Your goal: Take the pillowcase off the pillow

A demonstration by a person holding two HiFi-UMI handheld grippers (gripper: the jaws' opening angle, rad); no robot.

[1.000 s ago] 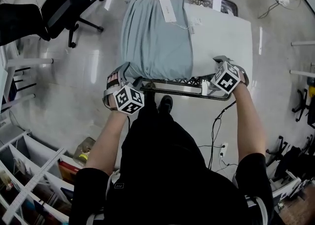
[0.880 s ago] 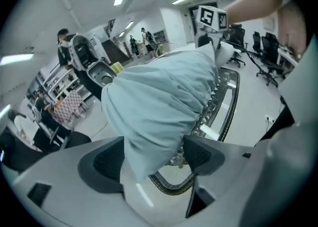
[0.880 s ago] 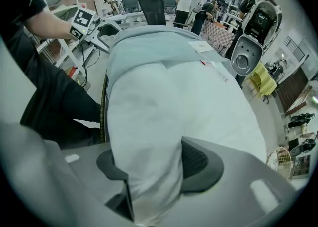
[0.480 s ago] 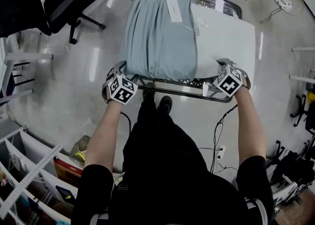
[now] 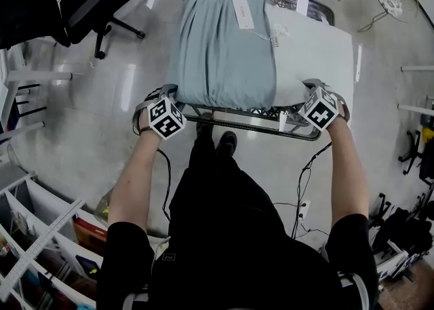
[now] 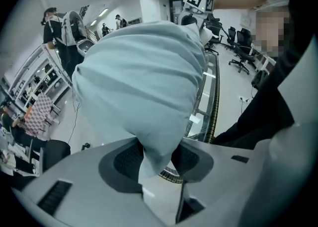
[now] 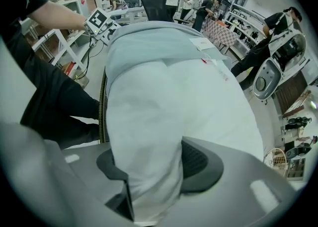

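The left arm (image 5: 135,180) and right arm (image 5: 346,166) reach forward, spread wide apart, with both grippers pointing steeply down. The left gripper (image 6: 156,157) has just been closing its jaws, and its pads now pinch a corner of the blue pillowcase (image 6: 144,82). The right gripper (image 7: 149,171) clamps a corner of the white pillow (image 7: 169,102).

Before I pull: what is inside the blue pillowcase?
The white pillow: its right part sticks out bare. The part inside the pillowcase is covered, so how far it reaches is unseen.
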